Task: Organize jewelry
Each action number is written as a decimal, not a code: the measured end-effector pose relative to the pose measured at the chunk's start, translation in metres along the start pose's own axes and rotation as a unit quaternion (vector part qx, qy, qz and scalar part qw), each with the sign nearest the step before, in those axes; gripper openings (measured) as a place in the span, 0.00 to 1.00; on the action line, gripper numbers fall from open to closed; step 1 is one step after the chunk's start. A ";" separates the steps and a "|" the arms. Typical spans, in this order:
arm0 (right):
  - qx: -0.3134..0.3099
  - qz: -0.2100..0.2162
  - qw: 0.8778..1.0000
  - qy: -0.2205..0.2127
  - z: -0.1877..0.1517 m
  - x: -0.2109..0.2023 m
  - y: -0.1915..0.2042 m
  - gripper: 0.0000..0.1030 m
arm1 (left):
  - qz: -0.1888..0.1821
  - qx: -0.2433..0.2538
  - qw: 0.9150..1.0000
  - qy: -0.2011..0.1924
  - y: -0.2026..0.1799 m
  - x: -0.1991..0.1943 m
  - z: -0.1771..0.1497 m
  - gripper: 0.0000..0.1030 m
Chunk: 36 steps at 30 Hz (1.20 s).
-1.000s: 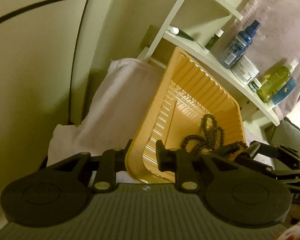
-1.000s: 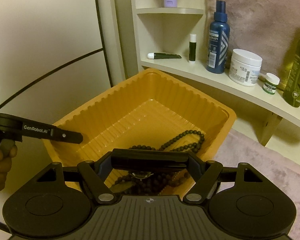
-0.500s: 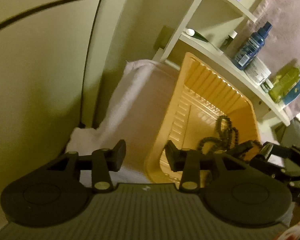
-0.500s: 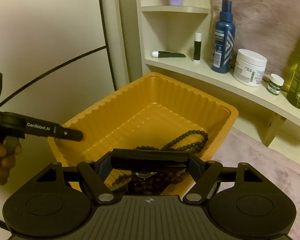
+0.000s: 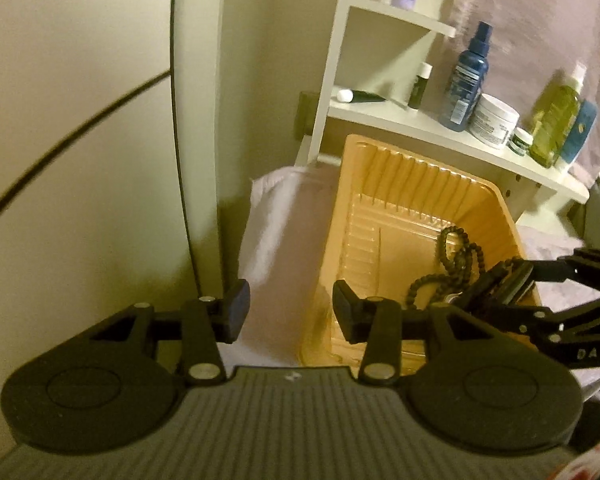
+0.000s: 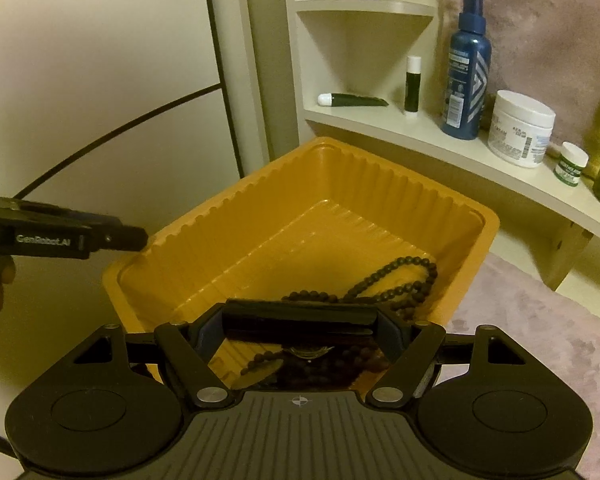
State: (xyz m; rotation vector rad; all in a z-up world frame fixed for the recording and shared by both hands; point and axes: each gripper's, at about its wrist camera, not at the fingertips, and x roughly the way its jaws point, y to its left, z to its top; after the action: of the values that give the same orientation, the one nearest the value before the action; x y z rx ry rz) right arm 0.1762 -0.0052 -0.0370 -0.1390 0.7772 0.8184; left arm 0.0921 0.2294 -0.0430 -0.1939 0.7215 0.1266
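Observation:
A yellow ribbed plastic tray sits on a pale towel. A dark beaded necklace lies in its right part. My left gripper is open and empty, just off the tray's near left rim; it also shows at the left of the right wrist view. My right gripper is shut on a flat black rectangular case, held over the tray's near edge above the beads; it shows in the left wrist view. A small watch-like piece under the case is mostly hidden.
A white corner shelf behind the tray holds a blue spray bottle, a white jar, a small jar, a dark tube, a lip balm and a green bottle. A wall panel stands at left.
My left gripper has let go of the tray's rim, opened wider and drawn back to the left. The right gripper has stayed over the tray with the case.

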 end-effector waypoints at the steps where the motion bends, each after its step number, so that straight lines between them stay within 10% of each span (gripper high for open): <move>1: 0.003 0.001 1.000 -0.003 0.000 0.000 0.000 0.74 | 0.002 0.007 1.000 -0.003 -0.002 -0.002 0.000 0.40; 12: 0.046 -0.021 0.998 -0.034 -0.005 -0.026 -0.013 0.78 | 0.003 0.031 0.999 -0.019 -0.019 -0.016 -0.001 0.43; 28: 0.133 -0.085 0.987 -0.017 -0.031 -0.091 -0.024 0.83 | 0.013 0.052 0.998 -0.024 -0.067 -0.045 -0.008 0.98; 36: 0.177 -0.108 0.978 -0.007 -0.069 -0.125 -0.034 0.86 | 0.004 0.057 0.998 -0.027 -0.091 -0.062 -0.028 1.00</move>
State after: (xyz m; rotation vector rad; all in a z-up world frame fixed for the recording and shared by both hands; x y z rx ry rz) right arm 0.1067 -0.1315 -0.0088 0.0988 0.8664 0.4647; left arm 0.0447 0.1317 -0.0101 -0.0779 0.6738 0.0978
